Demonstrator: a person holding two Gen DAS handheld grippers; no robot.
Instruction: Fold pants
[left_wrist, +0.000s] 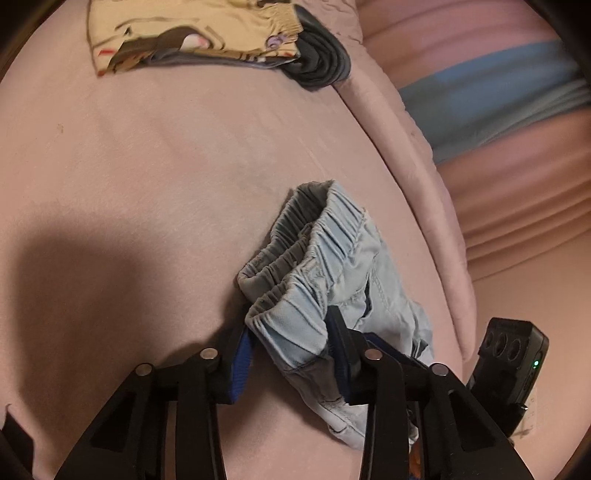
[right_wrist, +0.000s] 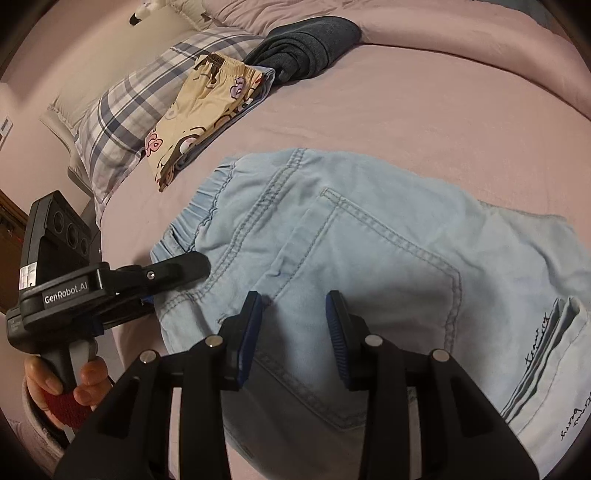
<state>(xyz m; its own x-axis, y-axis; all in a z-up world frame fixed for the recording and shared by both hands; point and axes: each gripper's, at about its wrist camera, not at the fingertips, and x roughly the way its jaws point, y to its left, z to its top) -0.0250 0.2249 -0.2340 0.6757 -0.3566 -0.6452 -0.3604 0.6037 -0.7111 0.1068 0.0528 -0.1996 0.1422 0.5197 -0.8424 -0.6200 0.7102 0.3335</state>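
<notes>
Left claw (left_wrist: 291, 347): you're pinching the pants (right_wrist: 369, 251) waistband, anchoring that corner.
Right claw (right_wrist: 293, 325): spread, empty above the seat.

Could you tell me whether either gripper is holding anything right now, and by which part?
The left gripper grips the light blue pants at the elastic waistband. The right gripper is open above them, holding nothing.

A pink sheet (right_wrist: 406, 110) covers the bed; a plaid pillow (right_wrist: 122, 110) lies at its head; cream cartoon-print shorts (right_wrist: 199, 110) rest partly on the pillow's edge, atop a blue-grey layer; a folded dark grey garment (right_wrist: 306, 44) touches them; a bunched pink quilt (left_wrist: 517, 206) lies beside.
</notes>
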